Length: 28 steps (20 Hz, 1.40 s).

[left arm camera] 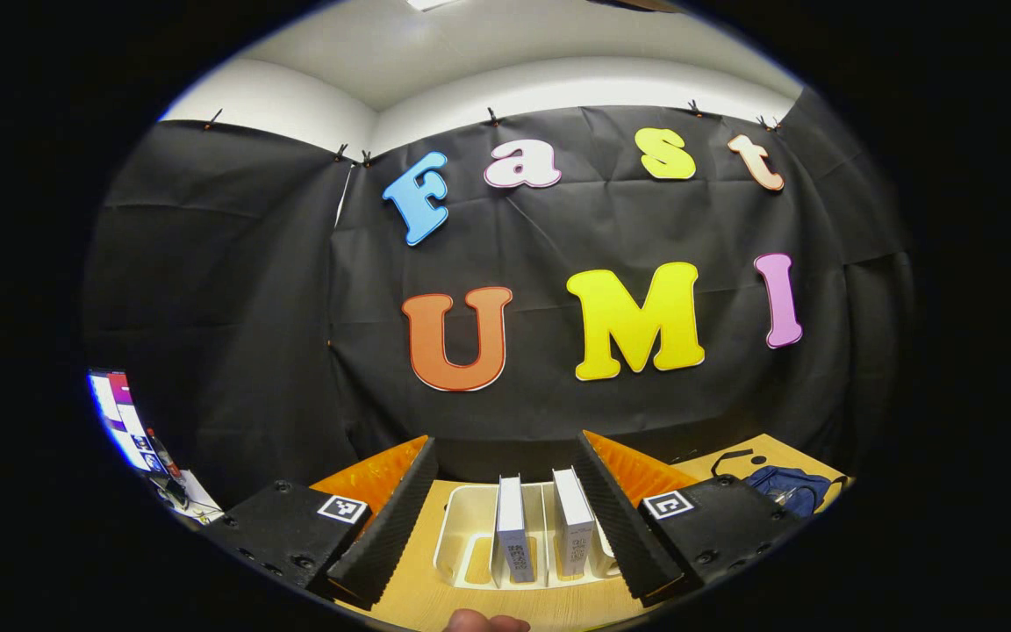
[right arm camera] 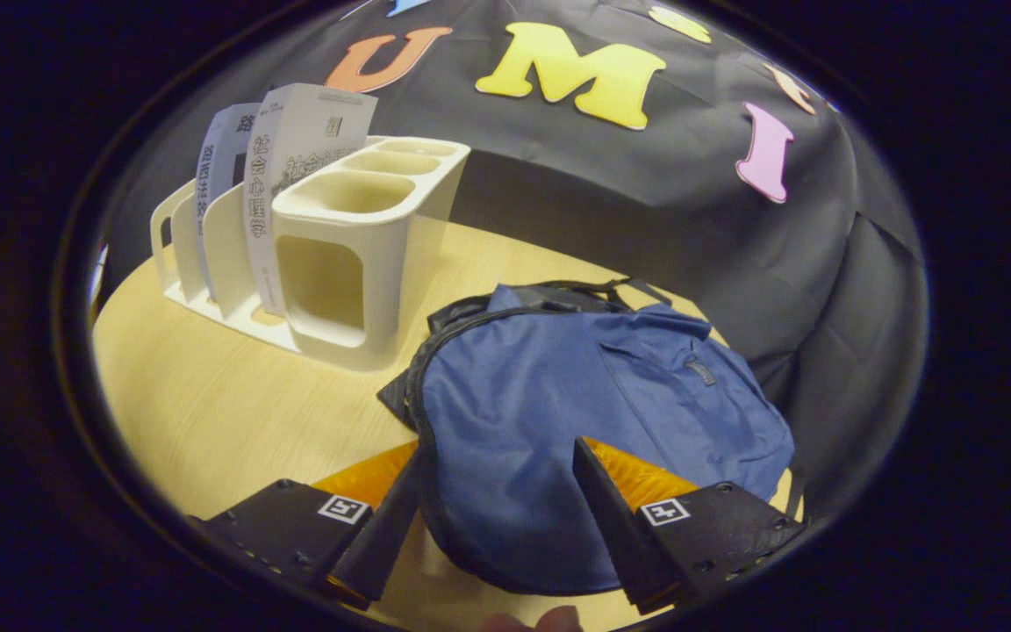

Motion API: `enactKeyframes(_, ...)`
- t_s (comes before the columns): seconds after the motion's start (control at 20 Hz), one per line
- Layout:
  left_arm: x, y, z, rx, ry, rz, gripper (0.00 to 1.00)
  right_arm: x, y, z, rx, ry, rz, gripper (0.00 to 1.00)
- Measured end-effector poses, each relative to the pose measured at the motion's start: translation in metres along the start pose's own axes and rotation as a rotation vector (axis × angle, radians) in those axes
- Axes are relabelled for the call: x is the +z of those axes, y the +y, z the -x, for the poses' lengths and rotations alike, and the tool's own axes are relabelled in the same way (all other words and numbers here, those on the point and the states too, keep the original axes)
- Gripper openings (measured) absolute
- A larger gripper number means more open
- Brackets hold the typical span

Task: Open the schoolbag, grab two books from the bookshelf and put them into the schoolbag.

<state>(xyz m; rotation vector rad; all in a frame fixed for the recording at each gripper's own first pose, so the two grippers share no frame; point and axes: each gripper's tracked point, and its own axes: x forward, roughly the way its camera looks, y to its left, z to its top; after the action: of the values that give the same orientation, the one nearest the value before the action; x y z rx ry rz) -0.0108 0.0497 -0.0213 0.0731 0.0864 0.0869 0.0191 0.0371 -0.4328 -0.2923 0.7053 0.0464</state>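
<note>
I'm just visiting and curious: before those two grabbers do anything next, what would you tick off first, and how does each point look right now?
1. Schoolbag lies flat on the table: ok.
2. Schoolbag opened: cannot tell; no gap shows.
3. Two books upright in the bookshelf: ok.
4. Left gripper open, facing the books: ok.
5. Right gripper open over the schoolbag: ok.
6. Zip pull located: cannot tell.

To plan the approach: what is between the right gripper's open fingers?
The blue schoolbag lies between the right gripper fingers, in the right gripper view.
</note>
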Motion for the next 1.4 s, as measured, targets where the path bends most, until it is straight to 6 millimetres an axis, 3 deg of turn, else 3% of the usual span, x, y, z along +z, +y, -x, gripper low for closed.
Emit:
enactKeyframes(0.35, 0.002, 0.002, 0.001, 0.009, 0.001, -0.008, 0.98, -0.014, 0.0, -0.007, -0.008, 0.05, 0.008, 0.99)
enactKeyframes(0.4, 0.001, 0.004, 0.002, 0.012, 0.003, -0.006, 0.98, -0.013, 0.0, -0.006, -0.013, 0.05, 0.016, 0.93)
enactKeyframes(0.75, -0.003, 0.009, 0.006, 0.032, 0.015, 0.008, 0.98, -0.008, -0.002, 0.009, -0.075, 0.013, 0.155, 0.9)
enactKeyframes(0.85, -0.006, 0.009, 0.006, 0.033, 0.023, 0.01, 0.98, -0.014, 0.003, 0.006, -0.077, 0.024, 0.185, 0.8)
enactKeyframes(0.9, -0.005, 0.009, 0.006, 0.034, 0.022, 0.009, 0.98, -0.017, 0.006, 0.004, -0.068, 0.034, 0.187, 0.7)
enactKeyframes(0.95, -0.003, 0.01, 0.006, 0.036, 0.02, 0.006, 0.98, -0.02, 0.008, 0.003, -0.057, 0.047, 0.185, 0.72)
enactKeyframes(1.1, -0.005, 0.013, 0.008, 0.043, 0.02, 0.002, 0.98, -0.017, 0.015, 0.006, -0.029, 0.052, 0.206, 0.39)
enactKeyframes(1.15, -0.005, 0.014, 0.008, 0.046, 0.02, 0.005, 0.98, -0.01, 0.016, 0.009, -0.021, 0.04, 0.229, 0.35)
enactKeyframes(1.2, -0.006, 0.015, 0.007, 0.048, 0.022, 0.009, 0.98, -0.008, 0.016, 0.009, -0.021, 0.032, 0.249, 0.17)
enactKeyframes(1.25, -0.007, 0.016, 0.007, 0.048, 0.024, 0.015, 0.98, -0.011, 0.016, 0.012, -0.002, 0.041, 0.252, 0.08)
enactKeyframes(1.4, -0.008, 0.017, 0.005, 0.051, 0.024, 0.027, 0.98, -0.009, 0.011, 0.017, 0.049, 0.075, 0.212, 0.0)
